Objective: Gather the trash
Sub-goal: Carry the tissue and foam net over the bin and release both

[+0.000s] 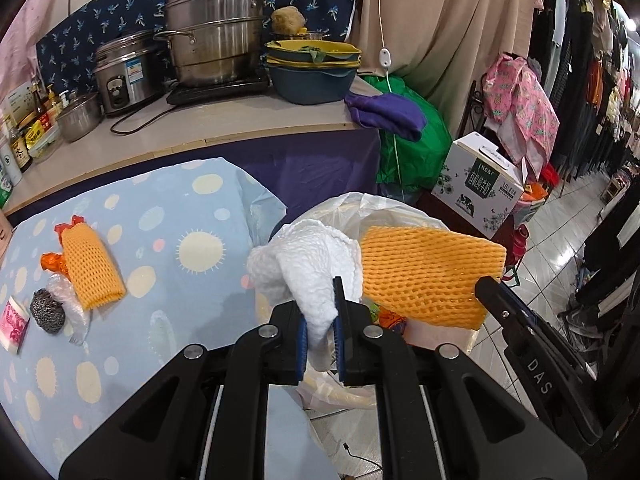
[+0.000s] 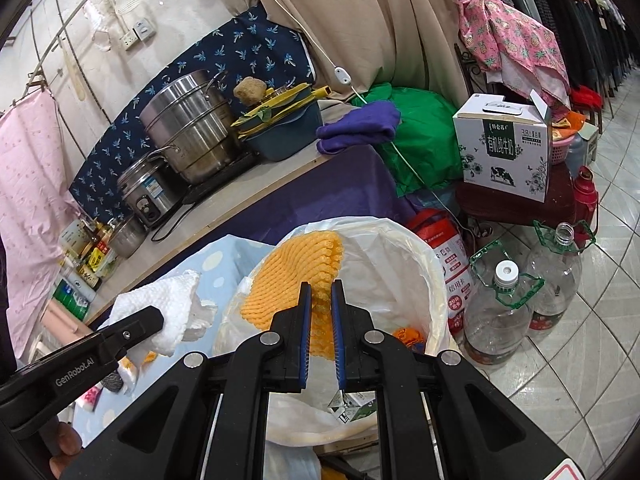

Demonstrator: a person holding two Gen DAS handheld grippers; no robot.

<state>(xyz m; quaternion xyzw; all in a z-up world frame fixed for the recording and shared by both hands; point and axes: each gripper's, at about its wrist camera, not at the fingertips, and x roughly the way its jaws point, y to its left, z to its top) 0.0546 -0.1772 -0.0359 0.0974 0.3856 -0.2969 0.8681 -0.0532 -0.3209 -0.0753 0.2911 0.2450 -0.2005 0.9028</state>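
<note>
My left gripper [image 1: 320, 312] is shut on a crumpled white paper towel [image 1: 304, 256] and holds it at the near rim of the lined trash bin [image 1: 384, 208]. My right gripper [image 2: 320, 300] is shut on an orange foam net sleeve [image 2: 296, 276] and holds it above the bin [image 2: 436, 280]; the sleeve also shows in the left wrist view [image 1: 428, 272]. The paper towel shows at the left of the right wrist view [image 2: 168, 308]. A second orange foam net [image 1: 90, 268], orange wrappers [image 1: 54, 262], clear plastic [image 1: 74, 308], a steel scourer [image 1: 47, 311] and a pink packet [image 1: 14, 324] lie on the blue dotted tablecloth [image 1: 168, 280].
A counter [image 1: 224, 120] behind holds pots, a rice cooker, stacked basins and bottles. A milk carton box [image 2: 504, 152], empty plastic bottles [image 2: 496, 312] and a red flask [image 2: 586, 196] stand on the tiled floor to the right of the bin. Clothes hang along the right.
</note>
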